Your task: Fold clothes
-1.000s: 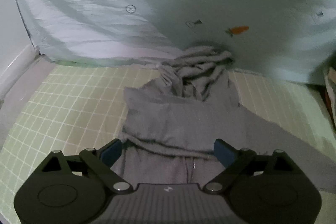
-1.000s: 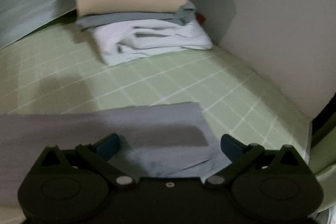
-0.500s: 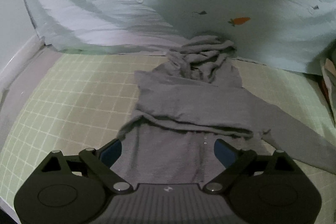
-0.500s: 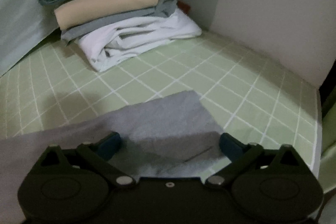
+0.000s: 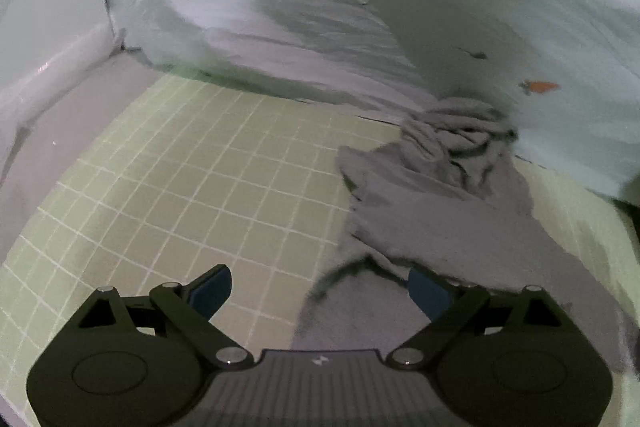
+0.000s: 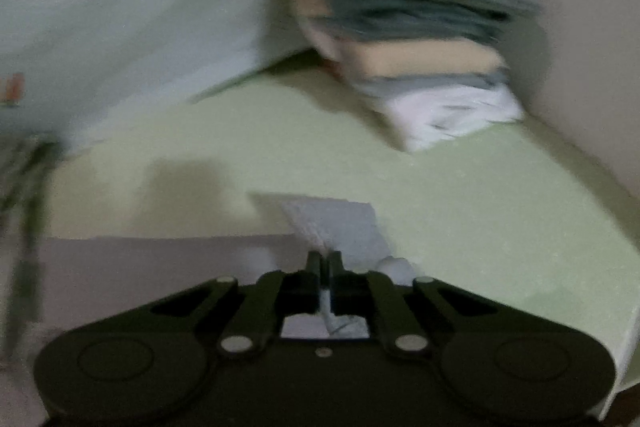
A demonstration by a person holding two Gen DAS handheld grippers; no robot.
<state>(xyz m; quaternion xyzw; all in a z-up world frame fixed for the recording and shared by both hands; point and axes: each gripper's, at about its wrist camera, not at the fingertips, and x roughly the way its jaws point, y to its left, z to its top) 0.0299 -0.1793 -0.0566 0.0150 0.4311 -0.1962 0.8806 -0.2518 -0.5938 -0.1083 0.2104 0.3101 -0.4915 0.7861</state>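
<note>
Item: grey hooded top (image 5: 436,227), lying partly spread on the green gridded mat (image 5: 192,187), its bunched hood ahead of and to the right of the left jaws, its near hem crossing under the right-hand jaw.

Left gripper (image 5: 320,291): jaws are standing wide apart, gripping nothing; bare mat is showing between them, cloth only at the right-hand pad.

Right gripper (image 6: 325,263): jaws have just been closing and are now pinching together on the end of the sleeve (image 6: 332,223), a thin tuft of grey cloth showing between the pads and running forward from the tips. View is blurring.

Background: stack of folded clothes (image 6: 424,67) sitting well ahead and to the right of the right jaws; pale carrot-print sheet (image 5: 360,7) hanging beyond the mat.

Risks, as judged:
- Thin pinch is likely slipping free if the sleeve is being swung fast.
- One-sided pull is probably dragging the whole top askew, since the left jaws are anchoring nothing.
- Bunched hood may be staying lumpy under any fold.
</note>
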